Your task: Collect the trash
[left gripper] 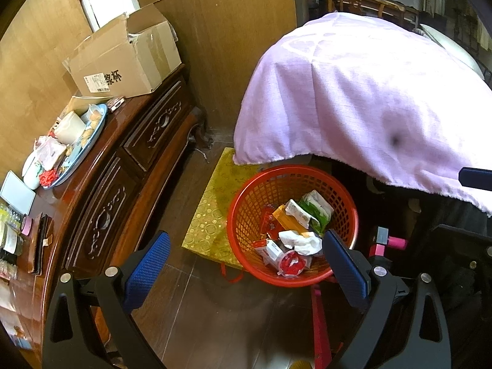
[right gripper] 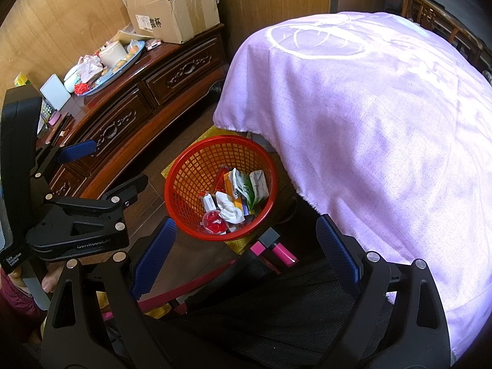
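while both tongs hang spread apart and gripping nothing, the left gripper (left gripper: pixel 246 264) hovers above the red basket (left gripper: pixel 243 215) and the right gripper (right gripper: pixel 246 246) sits just short of its near rim. inside the basket lie a crumpled white tissue (left gripper: pixel 303 241), a green packet (left gripper: pixel 316 212), an orange box (left gripper: pixel 289 221) and a red wrapper (left gripper: pixel 292 264). the basket stands on the floor, partly on a yellow cushion (left gripper: pixel 212 212), between a dark wooden cabinet (left gripper: pixel 123 172) and a pink blanket (left gripper: pixel 369 107).
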Demonstrator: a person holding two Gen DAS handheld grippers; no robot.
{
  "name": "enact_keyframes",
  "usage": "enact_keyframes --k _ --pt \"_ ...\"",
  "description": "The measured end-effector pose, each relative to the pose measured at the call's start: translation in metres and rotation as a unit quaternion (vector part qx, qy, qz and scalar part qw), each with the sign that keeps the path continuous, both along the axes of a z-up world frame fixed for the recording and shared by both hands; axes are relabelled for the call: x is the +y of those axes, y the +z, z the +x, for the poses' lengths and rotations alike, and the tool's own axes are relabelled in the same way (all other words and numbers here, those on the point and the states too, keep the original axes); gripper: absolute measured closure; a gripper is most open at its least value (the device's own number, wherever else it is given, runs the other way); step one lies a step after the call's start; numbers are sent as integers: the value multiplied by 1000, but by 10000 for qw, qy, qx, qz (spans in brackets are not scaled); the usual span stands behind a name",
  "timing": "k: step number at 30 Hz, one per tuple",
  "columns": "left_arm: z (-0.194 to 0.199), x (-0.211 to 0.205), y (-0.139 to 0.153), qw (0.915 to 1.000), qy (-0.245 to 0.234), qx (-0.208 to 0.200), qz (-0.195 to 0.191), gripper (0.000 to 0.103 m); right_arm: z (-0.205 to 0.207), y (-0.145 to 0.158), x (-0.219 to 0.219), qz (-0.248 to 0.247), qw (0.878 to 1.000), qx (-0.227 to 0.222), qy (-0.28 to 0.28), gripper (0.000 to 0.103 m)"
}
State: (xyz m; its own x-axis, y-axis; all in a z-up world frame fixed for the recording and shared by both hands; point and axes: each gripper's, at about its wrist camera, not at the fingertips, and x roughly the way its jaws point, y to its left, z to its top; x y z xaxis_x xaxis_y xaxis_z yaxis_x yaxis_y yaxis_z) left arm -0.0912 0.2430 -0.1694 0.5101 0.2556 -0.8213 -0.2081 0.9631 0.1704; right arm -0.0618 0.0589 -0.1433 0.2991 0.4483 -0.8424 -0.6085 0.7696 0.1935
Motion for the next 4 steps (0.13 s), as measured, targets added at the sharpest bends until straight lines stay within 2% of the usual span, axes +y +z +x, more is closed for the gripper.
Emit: enact_keyframes --k 4 --pt "-1 2 3 10000 -8 -64 5 6 0 0 0 -1 10000 0 0 14"
